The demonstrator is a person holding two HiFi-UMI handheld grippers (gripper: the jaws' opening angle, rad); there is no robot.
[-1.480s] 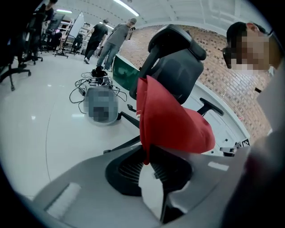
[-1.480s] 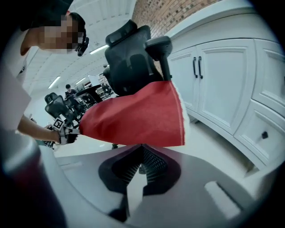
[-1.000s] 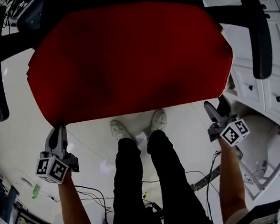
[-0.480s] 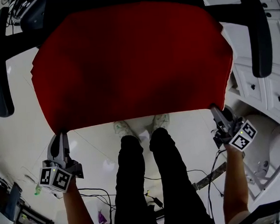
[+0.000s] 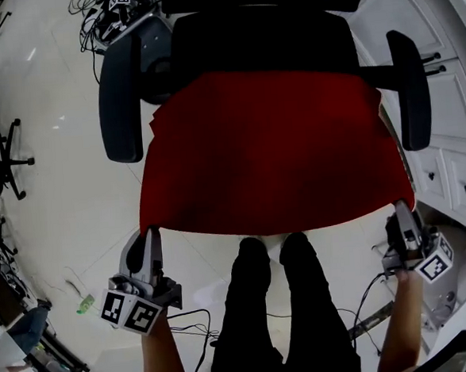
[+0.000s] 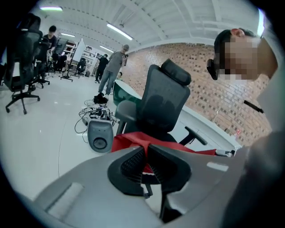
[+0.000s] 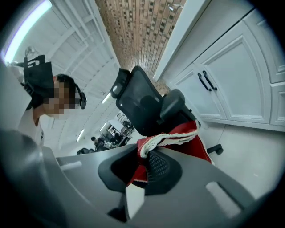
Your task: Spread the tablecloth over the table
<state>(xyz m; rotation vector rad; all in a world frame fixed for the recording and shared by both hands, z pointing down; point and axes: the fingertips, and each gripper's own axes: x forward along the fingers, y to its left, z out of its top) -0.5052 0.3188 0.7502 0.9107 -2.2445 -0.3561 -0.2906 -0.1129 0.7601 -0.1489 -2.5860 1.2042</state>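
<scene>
- The red tablecloth point(image 5: 271, 155) hangs stretched between the two grippers. Its far part lies over a black office chair point(image 5: 255, 40), between the chair's armrests point(image 5: 121, 97).
- The left gripper point(image 5: 149, 233) is clamped tight on the cloth's near left corner, with red fabric pinched between its ribbed pads.
- The right gripper point(image 5: 402, 209) has just been closing its jaws. The near right corner, with its white lace edging point(image 7: 171, 139), is pinched between them.
- The person's dark-trousered legs point(image 5: 274, 313) stand just behind the near hem.
- White cabinets point(image 5: 452, 134) stand close on the chair's right.
- A tangle of cables point(image 5: 98, 16) and a grey device point(image 6: 99, 136) lie on the floor beyond the left armrest.
- Farther off, people point(image 6: 113, 67) stand among other office chairs point(image 6: 20, 49).
</scene>
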